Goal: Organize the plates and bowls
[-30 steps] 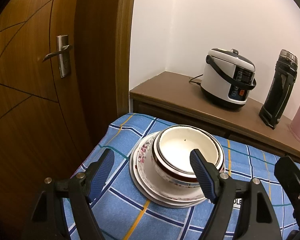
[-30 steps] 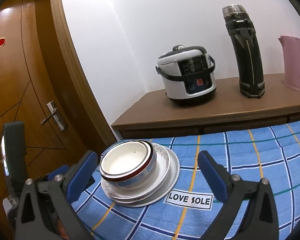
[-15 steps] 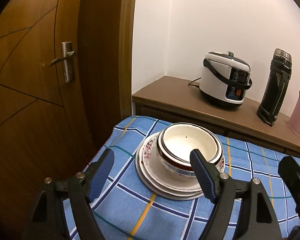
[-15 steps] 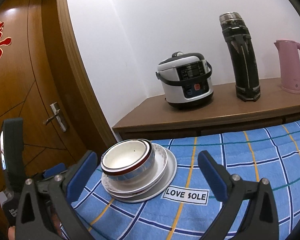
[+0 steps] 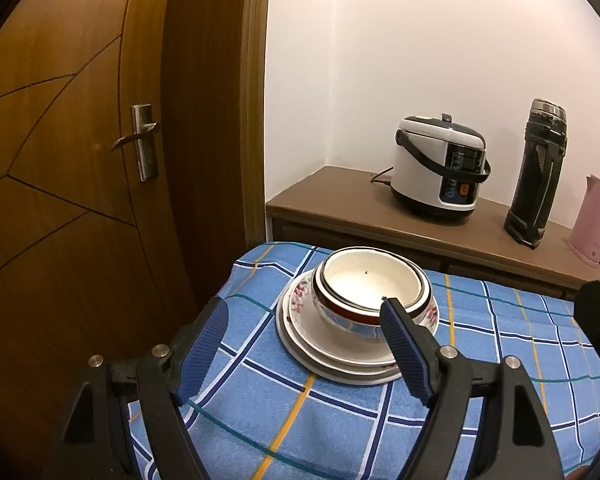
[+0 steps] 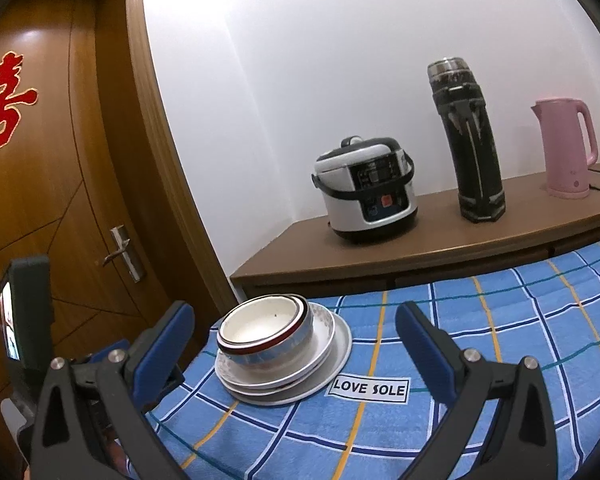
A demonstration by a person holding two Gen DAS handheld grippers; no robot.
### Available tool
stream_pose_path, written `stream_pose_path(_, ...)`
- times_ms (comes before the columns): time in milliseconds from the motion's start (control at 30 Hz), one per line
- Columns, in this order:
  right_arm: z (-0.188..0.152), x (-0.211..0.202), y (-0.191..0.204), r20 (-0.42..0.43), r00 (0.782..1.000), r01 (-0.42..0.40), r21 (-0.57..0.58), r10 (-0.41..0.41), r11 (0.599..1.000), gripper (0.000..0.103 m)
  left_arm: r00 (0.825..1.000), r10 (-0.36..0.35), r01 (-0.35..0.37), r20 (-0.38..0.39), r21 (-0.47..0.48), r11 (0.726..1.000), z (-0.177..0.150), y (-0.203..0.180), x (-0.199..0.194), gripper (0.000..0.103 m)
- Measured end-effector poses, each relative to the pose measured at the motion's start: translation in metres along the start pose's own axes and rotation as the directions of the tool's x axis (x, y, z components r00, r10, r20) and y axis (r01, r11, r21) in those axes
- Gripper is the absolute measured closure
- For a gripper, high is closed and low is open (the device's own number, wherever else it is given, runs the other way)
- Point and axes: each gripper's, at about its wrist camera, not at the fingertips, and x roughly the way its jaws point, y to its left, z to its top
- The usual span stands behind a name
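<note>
Our left tongs [image 5: 304, 312] and right tongs [image 6: 294, 318] both gape apart, empty, short of the stack. The bowls [image 5: 370, 294] sit nested on the plates [image 5: 332, 354] at the worktop's [image 5: 340, 432] far-left corner, so stacking looks finished; next we likely just withdraw.

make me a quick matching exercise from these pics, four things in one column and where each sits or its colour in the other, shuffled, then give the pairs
Things:
1. bowls
2. rice cooker
3. kettle
4. LOVE SOLE label

Descriptions:
A. pink, at the right end of the wooden sideboard
B. lies flat on the blue checked cloth, beside the plates
C. nested, on top of the stack of plates
D. white and black, at the left on the sideboard

Pairs: 1-C, 2-D, 3-A, 4-B
</note>
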Motion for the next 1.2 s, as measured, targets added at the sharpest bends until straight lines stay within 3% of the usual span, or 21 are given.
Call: stream_pose_path(1200, 0.004, -0.003, -0.006, 0.001, 1.0, 0.005, 0.015, -0.005, 1.0, 0.0, 1.0, 0.018, -0.019, 0.021, 0.021, 1.0, 0.002, -0.005, -0.004, 0.022)
